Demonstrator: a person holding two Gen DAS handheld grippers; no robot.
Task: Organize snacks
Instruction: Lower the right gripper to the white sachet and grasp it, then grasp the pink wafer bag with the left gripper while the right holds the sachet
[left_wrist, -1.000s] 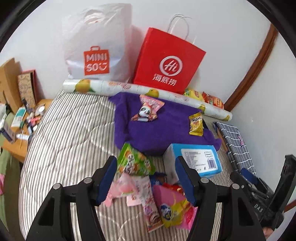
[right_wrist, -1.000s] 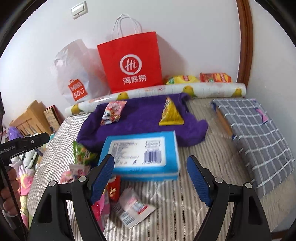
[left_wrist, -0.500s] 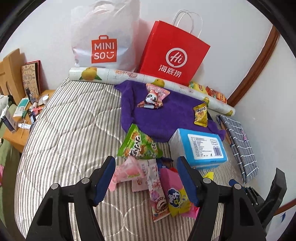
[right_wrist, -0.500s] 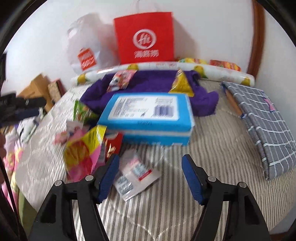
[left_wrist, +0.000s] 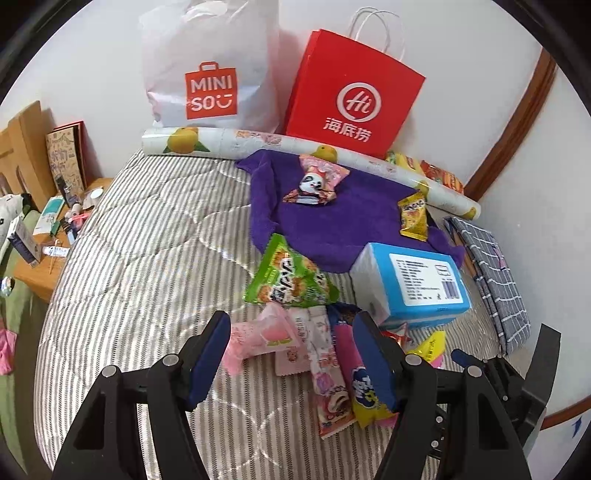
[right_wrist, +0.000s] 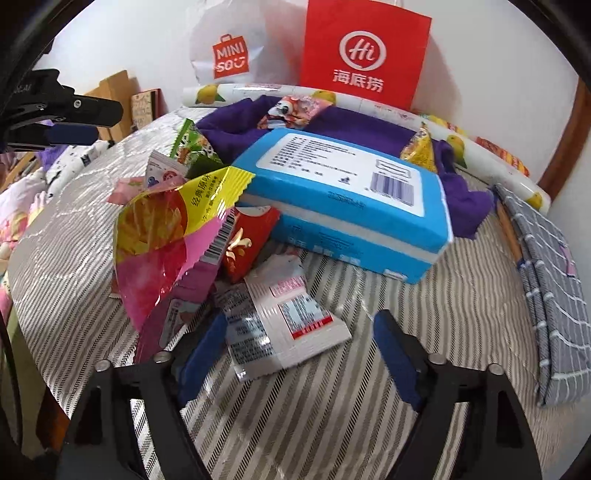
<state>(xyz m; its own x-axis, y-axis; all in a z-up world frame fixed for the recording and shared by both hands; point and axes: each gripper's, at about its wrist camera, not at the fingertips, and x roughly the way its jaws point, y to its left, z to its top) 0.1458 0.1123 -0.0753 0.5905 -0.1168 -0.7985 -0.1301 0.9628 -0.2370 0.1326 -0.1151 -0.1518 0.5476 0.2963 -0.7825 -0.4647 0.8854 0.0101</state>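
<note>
Both tilt steeply downward: the left gripper (left_wrist: 291, 354) has its blue-padded jaws parted and gripping nothing, while the right gripper (right_wrist: 299, 354) has jaws that have just been opening, wide apart with nothing pressed between them.

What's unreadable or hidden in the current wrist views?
- Left wrist: the dark packet lies mostly under the green snack bag and the blue tissue pack; kind unclear.
- Right wrist: the red packet sits half under the yellow-pink bag.
- Right wrist: the white sachet print is too small to read.
</note>
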